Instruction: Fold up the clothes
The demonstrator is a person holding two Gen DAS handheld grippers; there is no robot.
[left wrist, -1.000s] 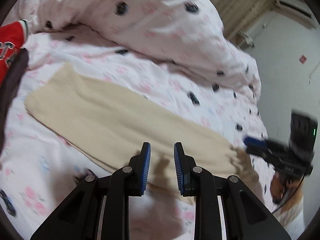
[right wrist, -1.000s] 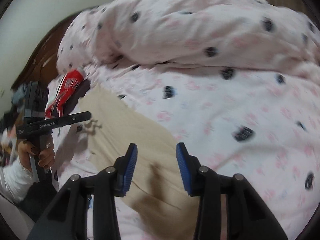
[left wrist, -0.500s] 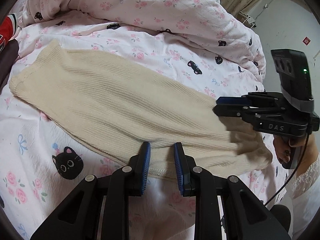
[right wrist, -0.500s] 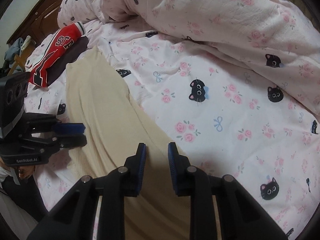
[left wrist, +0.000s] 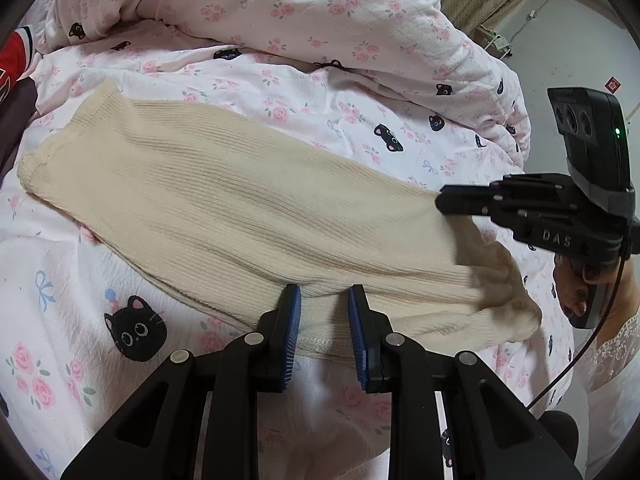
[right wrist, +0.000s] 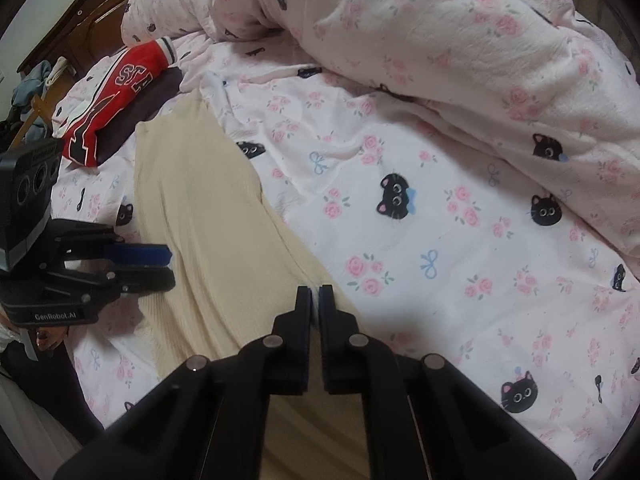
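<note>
A cream ribbed knit garment (left wrist: 248, 208) lies flat on the cat-print bed (right wrist: 440, 240), right gripper (right wrist: 315, 294) clenched on its far edge, left gripper (left wrist: 324, 300) parted over its near hem, a red lettered garment (right wrist: 120, 92) at its end, bunched duvet (left wrist: 320, 12) behind.

You have one cream knit garment (left wrist: 248, 200) on the bedsheet (right wrist: 420, 240). Beyond its far end, one red garment (right wrist: 120, 96) lies on one dark garment (right wrist: 152, 100). One quilt (right wrist: 440, 32) is heaped behind. Two grippers: left (left wrist: 323, 300), right (right wrist: 314, 294).
</note>
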